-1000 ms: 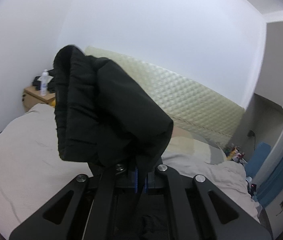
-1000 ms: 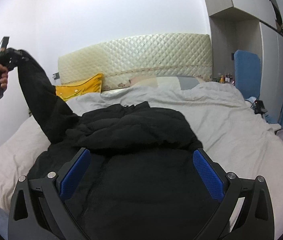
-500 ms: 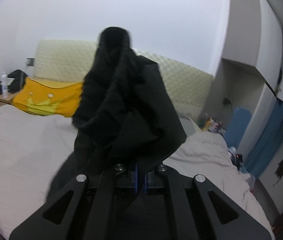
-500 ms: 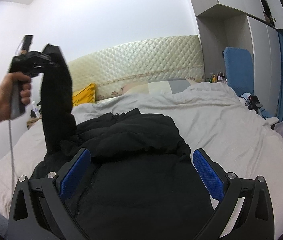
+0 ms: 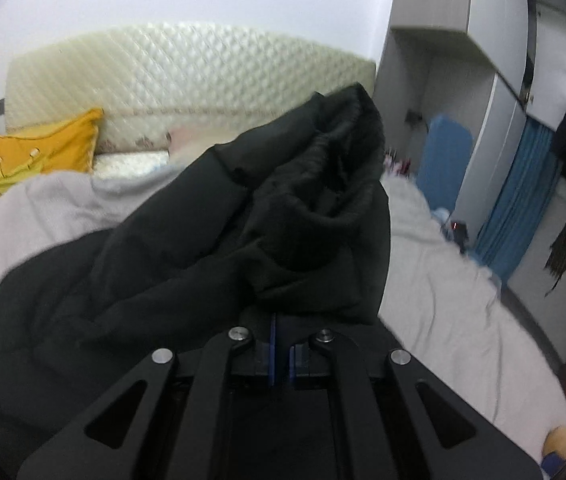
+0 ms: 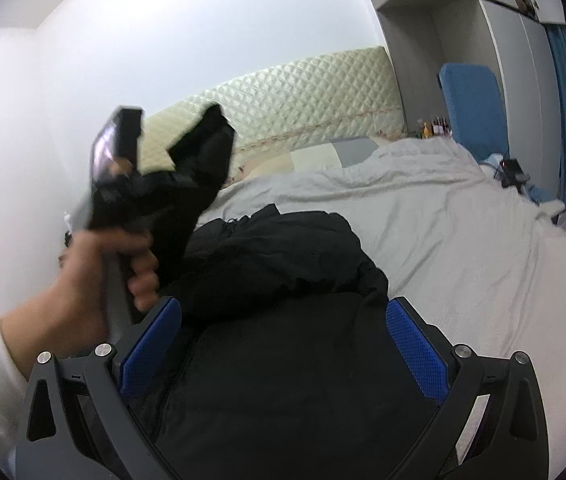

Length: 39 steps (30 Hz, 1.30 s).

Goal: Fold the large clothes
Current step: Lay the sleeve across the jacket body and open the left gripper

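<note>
A black padded jacket [image 6: 283,320] lies spread on the bed [image 6: 443,240]. My left gripper [image 5: 279,356] is shut on the jacket's sleeve [image 5: 303,208], near its ribbed cuff, and holds it up over the jacket body [image 5: 63,312]. In the right wrist view the left gripper [image 6: 163,184] and the hand holding it are at the left, with the sleeve [image 6: 203,164] raised above the jacket. My right gripper [image 6: 283,344] is open, its blue pads [image 6: 415,344] wide apart, hovering just above the jacket's lower part, holding nothing.
A cream quilted headboard [image 5: 187,80] and a yellow pillow [image 5: 39,156] are at the bed's head. A blue chair [image 6: 471,108] and grey wardrobe [image 5: 463,60] stand to the right. Blue curtains [image 5: 523,200] hang beyond. A small device [image 6: 513,172] lies on the bed's right edge.
My left gripper has carried the sleeve from the far left edge of the bed rightwards and inwards over the jacket body. My right gripper has stayed open and about in place.
</note>
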Tool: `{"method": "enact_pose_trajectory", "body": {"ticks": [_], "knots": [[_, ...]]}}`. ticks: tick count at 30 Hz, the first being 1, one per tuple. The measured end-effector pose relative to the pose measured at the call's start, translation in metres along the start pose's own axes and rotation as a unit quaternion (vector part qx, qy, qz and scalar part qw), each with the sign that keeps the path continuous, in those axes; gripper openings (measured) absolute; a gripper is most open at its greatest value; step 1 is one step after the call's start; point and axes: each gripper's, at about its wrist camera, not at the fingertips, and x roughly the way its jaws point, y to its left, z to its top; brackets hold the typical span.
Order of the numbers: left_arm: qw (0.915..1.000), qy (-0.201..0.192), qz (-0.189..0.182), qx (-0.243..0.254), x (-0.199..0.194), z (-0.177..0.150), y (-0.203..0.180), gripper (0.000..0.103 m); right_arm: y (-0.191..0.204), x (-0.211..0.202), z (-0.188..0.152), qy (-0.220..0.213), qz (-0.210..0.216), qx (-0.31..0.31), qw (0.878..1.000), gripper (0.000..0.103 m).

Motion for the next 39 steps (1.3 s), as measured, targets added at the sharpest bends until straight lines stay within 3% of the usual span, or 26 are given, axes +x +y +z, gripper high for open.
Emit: {"method": "enact_pose_trajectory", "body": {"ticks": [7, 16, 18, 19, 21, 22, 23, 24, 29, 35, 39], "knots": [[0.9967, 0.079, 0.012, 0.014, 0.056, -0.035, -0.012, 0.003, -0.004, 0.013, -0.002, 0.013, -0.008, 0.007, 1.000, 0.103], [0.9955, 0.082, 0.035, 0.031, 0.054, -0.039, -0.025, 0.007, -0.008, 0.023, -0.006, 0.024, -0.018, 0.015, 0.999, 0.103], [0.9957, 0.077, 0.037, 0.035, 0.051, -0.042, -0.027, 0.013, -0.008, 0.022, -0.005, 0.021, -0.018, 0.014, 1.000, 0.103], [0.9961, 0.072, 0.035, 0.038, 0.045, -0.042, -0.028, 0.022, -0.007, 0.021, -0.005, 0.019, -0.019, 0.011, 1.000, 0.103], [0.9967, 0.062, 0.028, 0.043, 0.031, -0.041, -0.030, 0.053, -0.006, 0.021, -0.005, 0.017, -0.017, 0.008, 1.000, 0.103], [0.9970, 0.056, 0.024, 0.047, 0.026, -0.041, -0.030, 0.080, -0.005, 0.021, -0.004, 0.016, -0.016, 0.006, 1.000, 0.103], [0.9975, 0.036, 0.023, 0.057, 0.011, -0.041, -0.033, 0.096, -0.003, 0.021, -0.004, 0.016, -0.015, 0.002, 1.000, 0.103], [0.9975, 0.023, 0.022, 0.063, 0.004, -0.040, -0.033, 0.101, -0.002, 0.021, -0.003, 0.015, -0.015, 0.000, 1.000, 0.103], [0.9984, -0.002, 0.019, 0.053, -0.042, -0.030, -0.019, 0.103, 0.007, 0.023, 0.009, 0.011, 0.003, -0.007, 1.000, 0.103], [0.9970, -0.031, 0.063, 0.033, -0.086, -0.009, 0.027, 0.103, 0.028, 0.023, 0.049, -0.008, 0.021, -0.038, 0.999, 0.103], [0.9954, -0.041, 0.084, 0.024, -0.104, 0.003, 0.058, 0.103, 0.030, 0.032, 0.086, -0.018, 0.049, -0.024, 0.998, 0.103]]}}
